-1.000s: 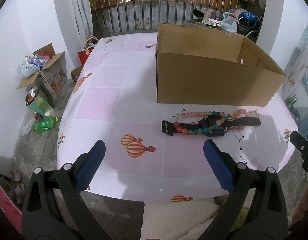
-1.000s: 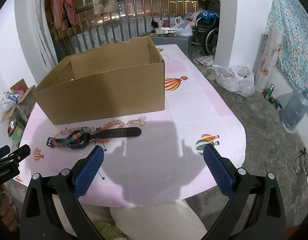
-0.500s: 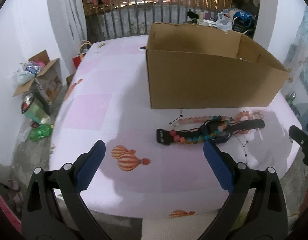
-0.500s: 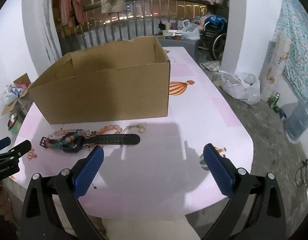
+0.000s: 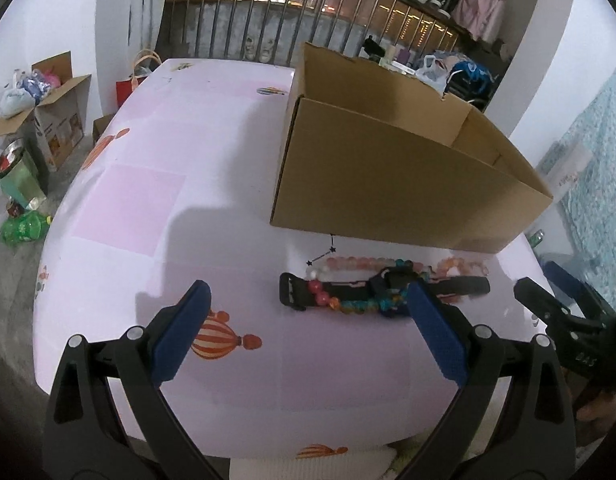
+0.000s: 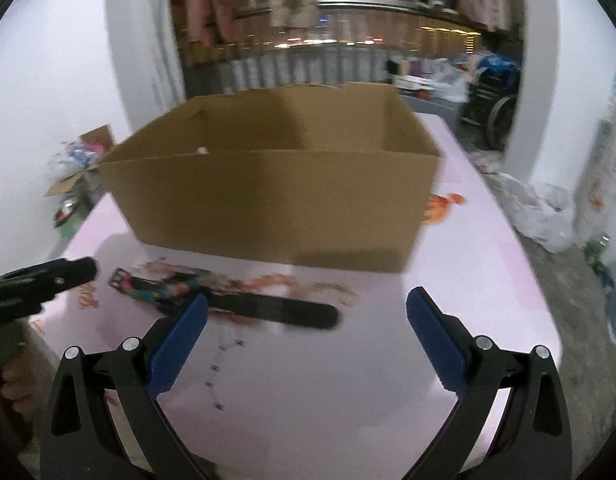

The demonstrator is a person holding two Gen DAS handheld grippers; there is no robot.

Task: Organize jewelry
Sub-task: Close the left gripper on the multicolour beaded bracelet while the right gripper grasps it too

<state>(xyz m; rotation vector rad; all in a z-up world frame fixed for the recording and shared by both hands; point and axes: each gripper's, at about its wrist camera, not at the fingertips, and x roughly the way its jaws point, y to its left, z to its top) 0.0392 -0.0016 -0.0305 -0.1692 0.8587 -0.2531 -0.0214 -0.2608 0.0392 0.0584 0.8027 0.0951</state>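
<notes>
Both your hand-held grippers, left (image 5: 308, 328) and right (image 6: 306, 334), gape empty above the surface (image 5: 148, 200); watch (image 5: 348, 290) and beads (image 5: 356, 304) lie before the box (image 5: 388, 196).

The right wrist view is motion-blurred: the bead bracelets (image 6: 176, 286) beside the black watch (image 6: 268, 312) smear into coloured streaks, and single beads cannot be told apart. In the left wrist view, the left gripper's right pad (image 5: 436, 334) covers part of the watch (image 5: 388, 286) body. The near wall of the cardboard box (image 5: 388, 196) hides its floor in both views. The right gripper (image 5: 564, 312) is cut off by the frame edge there, so its jaw spacing is unreadable in that view.
</notes>
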